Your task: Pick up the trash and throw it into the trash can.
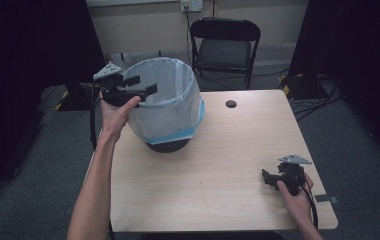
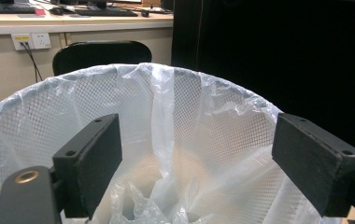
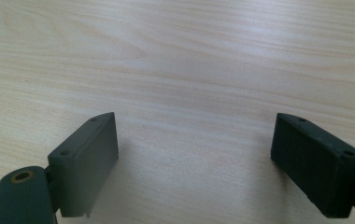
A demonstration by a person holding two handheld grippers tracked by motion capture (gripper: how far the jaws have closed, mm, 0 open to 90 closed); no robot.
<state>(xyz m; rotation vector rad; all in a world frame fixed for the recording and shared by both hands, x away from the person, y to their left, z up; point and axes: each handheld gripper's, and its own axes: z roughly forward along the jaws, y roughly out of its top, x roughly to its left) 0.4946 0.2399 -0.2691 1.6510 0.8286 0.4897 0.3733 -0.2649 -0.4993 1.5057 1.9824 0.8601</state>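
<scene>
High view: light wooden table (image 1: 213,175) with a round dark hole (image 1: 231,104) near the far edge. On the left far part, a mesh waste bin (image 1: 165,107) lined with a thin white bag (image 1: 178,75), dark base just visible under the liner's blue-edged hem. Bin apparently tilted toward the left hand, though hard to confirm. Left gripper (image 1: 140,86) raised at the bin's near-left rim, held by the left hand (image 1: 115,112), jaws apart, pointing across the opening; contact with the rim not clear from here. Right gripper (image 1: 267,177) low over the near-right part of the table, well apart from the bin, in the right hand (image 1: 295,197); jaw spacing too small to judge here. Black folding chair (image 1: 225,42) beyond the table, cables on the grey floor, dark curtains at both sides.

Left gripper view: 2 black jaws spread wide, nothing between them. Beyond them, the bin's inside, white liner over diamond mesh, crumpled plastic (image 2: 143,205) at the bottom; bottom itself hidden. Rim cut off at left and right. Chair back (image 2: 101,53) and wall socket (image 2: 31,41) behind.

Right gripper view: 2 black jaws wide apart, empty, over bare wood grain; height above the surface impossible to tell.
</scene>
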